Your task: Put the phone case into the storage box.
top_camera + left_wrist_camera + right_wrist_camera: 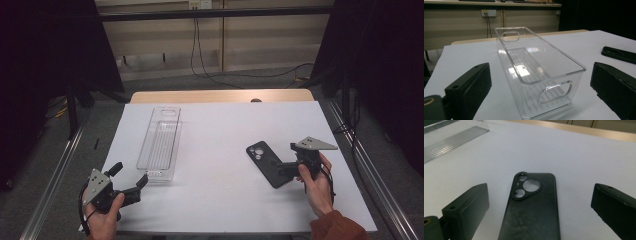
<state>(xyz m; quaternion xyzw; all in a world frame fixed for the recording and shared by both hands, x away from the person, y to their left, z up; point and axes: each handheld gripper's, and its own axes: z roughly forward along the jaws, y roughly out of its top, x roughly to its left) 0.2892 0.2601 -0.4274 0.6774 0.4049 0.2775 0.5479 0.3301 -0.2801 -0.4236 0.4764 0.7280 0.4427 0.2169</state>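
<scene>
Fingers of both grippers spread, right gripper straddling phone case, left gripper facing clear bin.

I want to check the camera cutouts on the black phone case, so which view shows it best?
The right gripper view: the phone case lies close between the open jaws, cutouts plain. The high view shows it whole but small by the right gripper. The left gripper view catches just its edge.

Bare white table lies wide open between the long clear plastic bin and the flat black phone case. The bin's upright walls block the left tool; the case lies low between the right tool's spread jaws.
</scene>
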